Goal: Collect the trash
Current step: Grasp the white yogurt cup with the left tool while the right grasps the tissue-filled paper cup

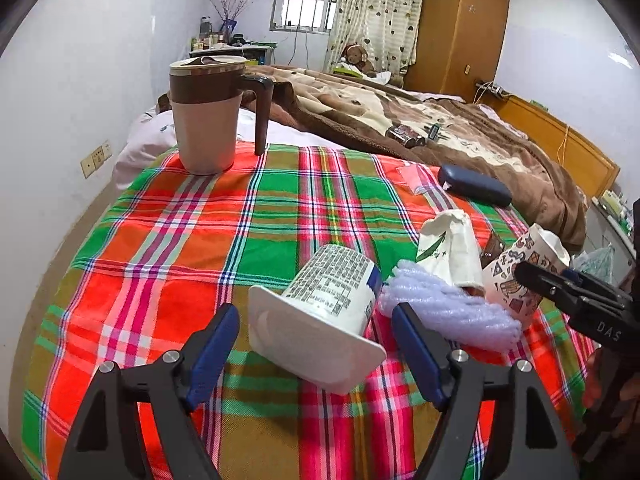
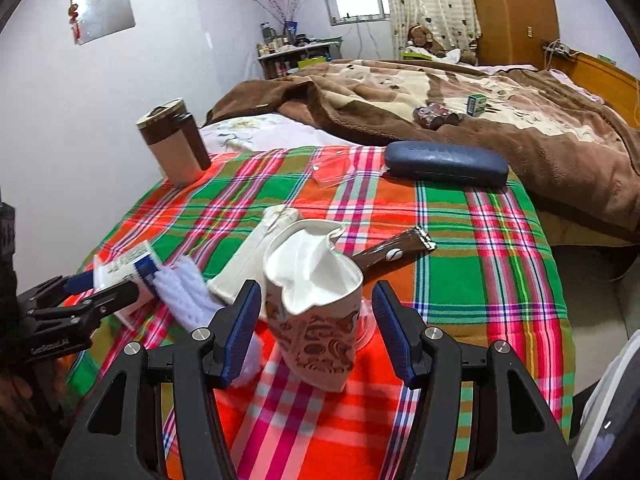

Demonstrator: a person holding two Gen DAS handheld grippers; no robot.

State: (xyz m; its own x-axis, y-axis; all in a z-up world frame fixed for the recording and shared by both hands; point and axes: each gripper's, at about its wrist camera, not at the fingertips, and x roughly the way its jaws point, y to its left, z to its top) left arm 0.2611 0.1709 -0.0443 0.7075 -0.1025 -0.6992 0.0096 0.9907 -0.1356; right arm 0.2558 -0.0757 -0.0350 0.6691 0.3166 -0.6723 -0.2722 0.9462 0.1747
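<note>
The left gripper, seen in its own wrist view, stands wide with its blue pads either side of a tipped-over white yogurt cup and no pad pressing on it; the cup lies on the plaid cloth with its square rim toward the camera, and a lilac foam net touches it at three o'clock. Further toward two o'clock lie a crumpled white paper bag and a patterned paper cup, where the right gripper's black finger reaches in. A brown lidded mug stands upright at eleven o'clock, well apart. In the right wrist view the right gripper is likewise open around the crushed patterned paper cup, which stands between the pads untouched; a brown wrapper lies at one o'clock and a blue glasses case beyond it. To grasp well, I judge each hand should centre its cup, close gently so thin walls do not buckle out, and keep the foam net clear.
</note>
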